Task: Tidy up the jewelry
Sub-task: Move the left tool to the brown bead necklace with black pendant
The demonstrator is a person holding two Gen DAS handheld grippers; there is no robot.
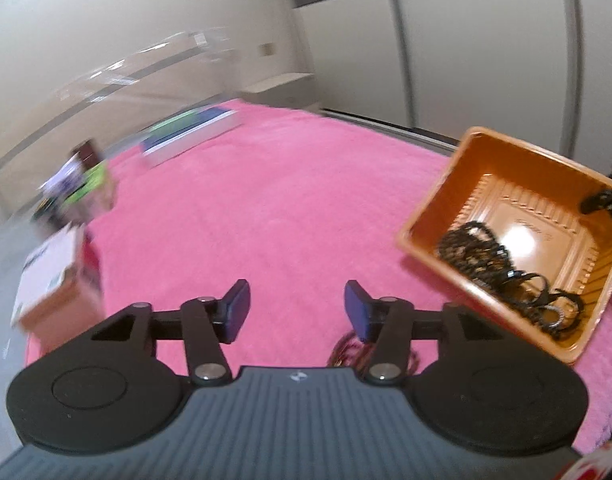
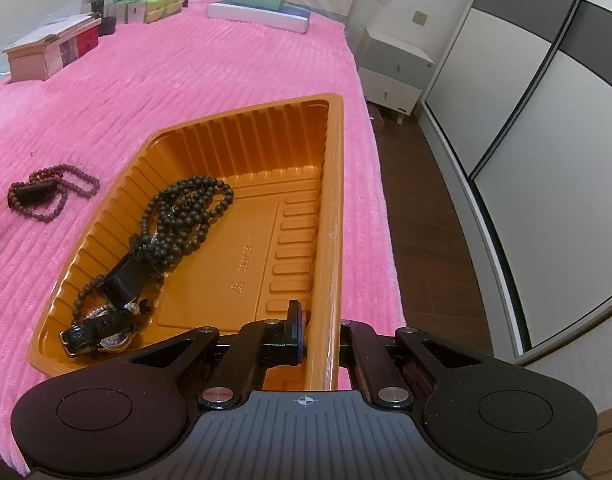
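Your orange tray (image 2: 242,148) sits on the pink blanket (image 2: 166,80), near its right edge. Inside the tray, along the wall at nine o'clock, lies a heap of dark bead strings (image 2: 186,212), with a black wristwatch (image 2: 102,328) at about seven o'clock in the corner nearest you. A reddish-brown bead necklace (image 2: 50,192) lies outside the tray, on the blanket at nine o'clock from it, clearly apart from the rim.

Your right hand-held gripper (image 2: 319,340) is clamped on the tray's near right rim, one finger inside the wall and the other outside it. In the left wrist view the tray looks tilted, at about two o'clock.

Your left hand-held gripper (image 1: 297,312) stands partly open with nothing between its blue pads (image 1: 238,308); it hangs over bare blanket, and a bit of the reddish necklace shows just behind its right finger, at five o'clock.

Farther out, at eleven o'clock on the blanket's far edge, stand small boxes (image 2: 50,54) and a flat white box (image 2: 258,16). A pale nightstand (image 2: 393,76) stands beyond the blanket at one o'clock, beside a sliding wardrobe (image 2: 505,100).
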